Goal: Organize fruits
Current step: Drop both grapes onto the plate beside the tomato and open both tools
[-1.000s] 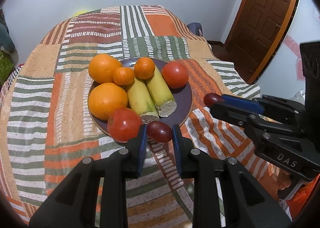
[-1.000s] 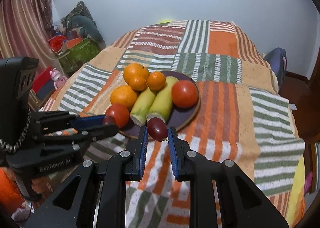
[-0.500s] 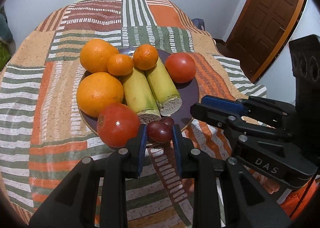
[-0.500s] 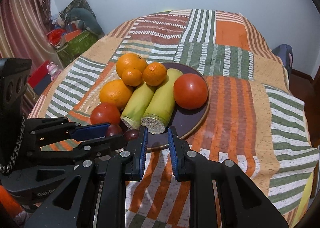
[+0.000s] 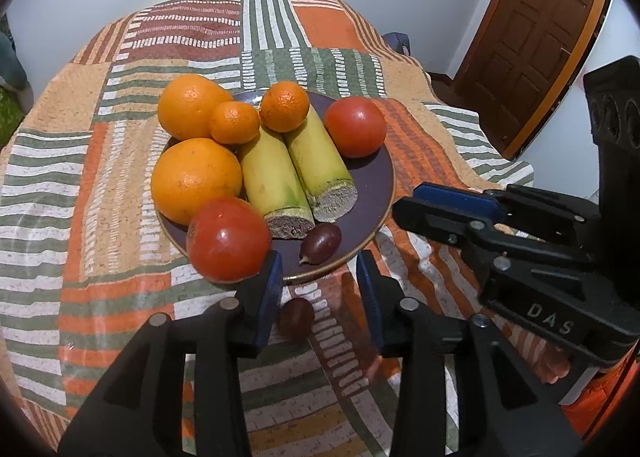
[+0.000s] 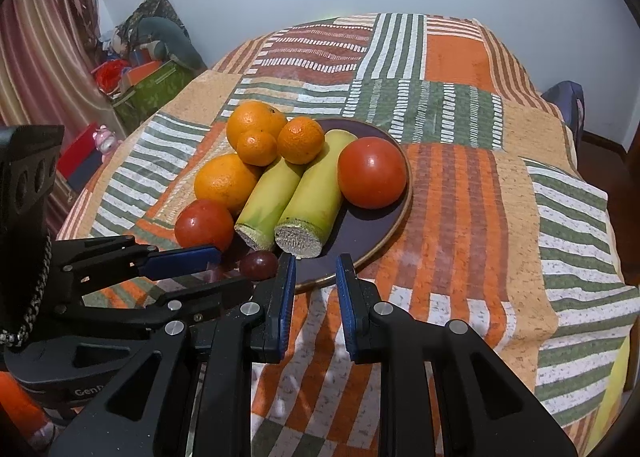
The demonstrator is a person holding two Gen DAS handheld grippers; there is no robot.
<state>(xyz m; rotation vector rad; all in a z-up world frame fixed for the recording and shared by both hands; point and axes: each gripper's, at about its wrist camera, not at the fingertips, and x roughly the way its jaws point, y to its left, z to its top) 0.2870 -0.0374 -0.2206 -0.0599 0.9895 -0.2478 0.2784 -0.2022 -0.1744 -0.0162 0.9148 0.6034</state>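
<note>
Just now the jaws of the left gripper [image 5: 318,263] have been opening, and a grape [image 5: 296,317] is seen loose between them, no longer pressed, apparently short of the plate [image 5: 380,177] and over the cloth [image 5: 120,289] on the counter. It would best be gripped again lightly across its middle, carried past the rim and set beside the second grape [image 5: 320,243], clear of the near tomato [image 5: 228,239]. The right gripper [image 6: 316,261] is held closed down and empty at the plate's near edge, and is best kept out of the way.
</note>
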